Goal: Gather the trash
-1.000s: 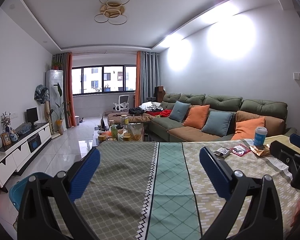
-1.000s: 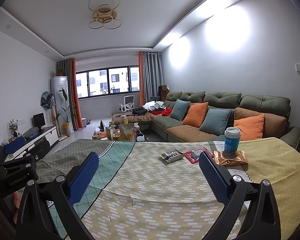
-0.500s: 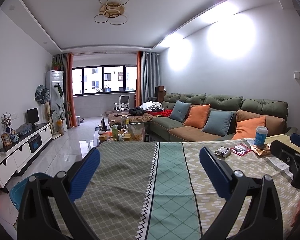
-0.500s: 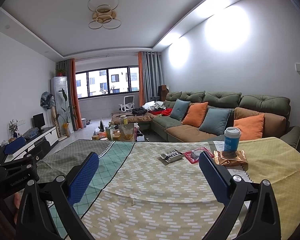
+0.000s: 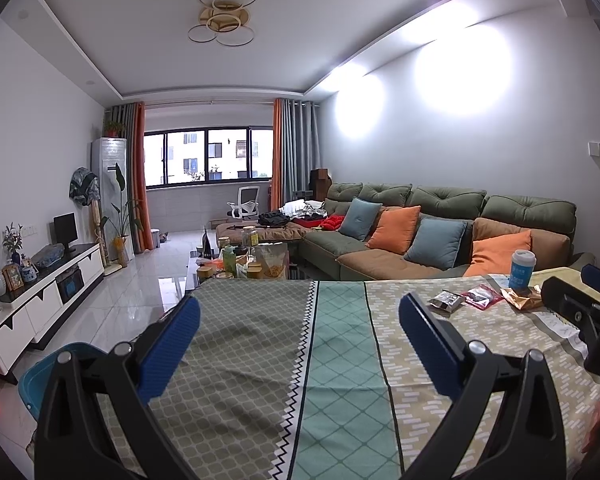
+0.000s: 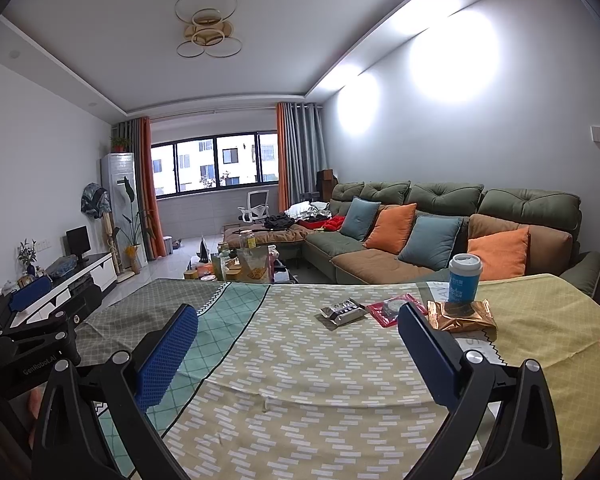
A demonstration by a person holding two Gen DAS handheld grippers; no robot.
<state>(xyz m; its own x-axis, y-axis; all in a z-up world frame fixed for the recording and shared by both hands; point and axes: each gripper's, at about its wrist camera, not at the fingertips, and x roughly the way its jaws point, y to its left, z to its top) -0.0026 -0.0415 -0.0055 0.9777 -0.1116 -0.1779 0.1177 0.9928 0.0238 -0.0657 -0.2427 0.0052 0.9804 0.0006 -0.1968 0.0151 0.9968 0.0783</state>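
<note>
Though partly hidden behind cup (image 6: pixel 464 279), gold wrapper (image 6: pixel 462 317).

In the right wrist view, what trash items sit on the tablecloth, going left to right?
Dark silver-edged wrapper → red packet → blue paper cup with white lid, standing behind the crumpled gold wrapper. All lie beyond the open right claw.
</note>
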